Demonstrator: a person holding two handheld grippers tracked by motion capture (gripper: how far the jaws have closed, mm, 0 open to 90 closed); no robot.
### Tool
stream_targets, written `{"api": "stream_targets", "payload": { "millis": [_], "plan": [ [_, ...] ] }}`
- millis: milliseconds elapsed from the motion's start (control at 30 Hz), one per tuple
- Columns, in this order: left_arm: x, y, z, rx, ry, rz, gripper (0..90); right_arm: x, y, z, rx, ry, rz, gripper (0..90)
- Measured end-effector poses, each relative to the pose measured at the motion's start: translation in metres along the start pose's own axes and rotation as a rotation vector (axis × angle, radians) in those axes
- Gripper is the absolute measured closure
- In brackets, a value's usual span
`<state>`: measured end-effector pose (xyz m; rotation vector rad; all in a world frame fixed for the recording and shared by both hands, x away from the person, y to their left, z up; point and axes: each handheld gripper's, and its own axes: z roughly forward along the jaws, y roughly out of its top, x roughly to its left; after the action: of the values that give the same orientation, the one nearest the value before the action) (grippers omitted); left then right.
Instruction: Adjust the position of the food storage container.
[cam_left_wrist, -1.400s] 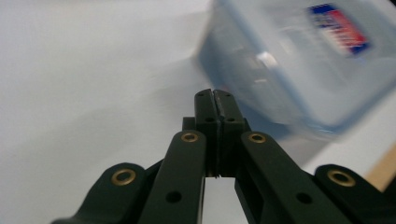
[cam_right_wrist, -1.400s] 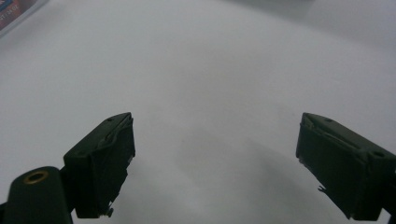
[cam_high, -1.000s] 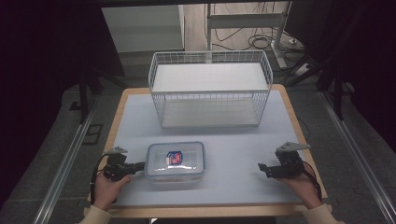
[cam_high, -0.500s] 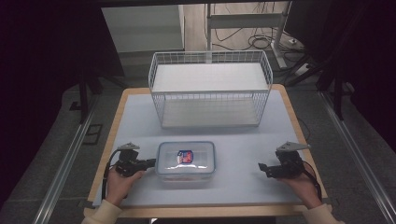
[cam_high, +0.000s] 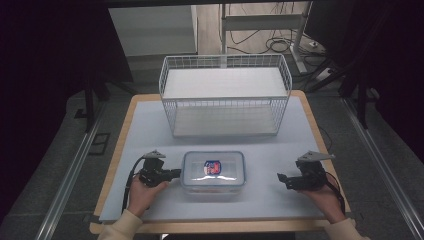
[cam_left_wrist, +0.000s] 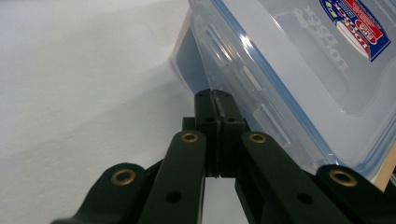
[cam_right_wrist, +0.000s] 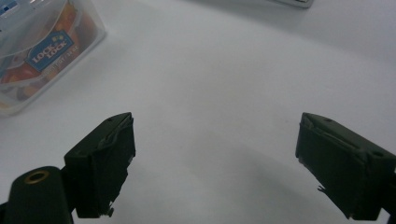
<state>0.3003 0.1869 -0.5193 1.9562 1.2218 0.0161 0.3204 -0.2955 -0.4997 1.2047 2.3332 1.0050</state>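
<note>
1. Clear plastic food container (cam_high: 213, 170) with a blue-sealed lid and a red-blue label lies on the white table cover (cam_high: 150, 125), near the front edge, between the two grippers.
2. Left gripper (cam_high: 176, 173) has its jaws pressed together with nothing between them; the tips touch the container's left side, by a lid clip.
3. Right gripper (cam_high: 280, 179) rests well apart to the right, its jaws spread wide and empty.
4. White wire basket (cam_high: 225, 95) stands behind the container, with bare cover between them.
</note>
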Motion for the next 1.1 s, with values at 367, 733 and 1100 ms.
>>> {"api": "stream_targets", "payload": {
  "millis": [367, 733, 1100],
  "plan": [
    [-0.012, 0.005, 0.009, 0.006, -0.019, 0.019, 90.0, 0.001, 0.003, 0.002, -0.002, 0.006, -0.004, 12.1],
    [-0.007, 0.003, -0.009, -0.051, -0.013, 0.001, 90.0, 0.001, 0.007, 0.002, -0.026, 0.026, -0.014, 12.0],
    [0.0, -0.001, -0.022, -0.084, -0.038, -0.034, 79.7, 0.001, 0.007, 0.0, -0.054, 0.092, 0.032, 12.0]
  ]
}}
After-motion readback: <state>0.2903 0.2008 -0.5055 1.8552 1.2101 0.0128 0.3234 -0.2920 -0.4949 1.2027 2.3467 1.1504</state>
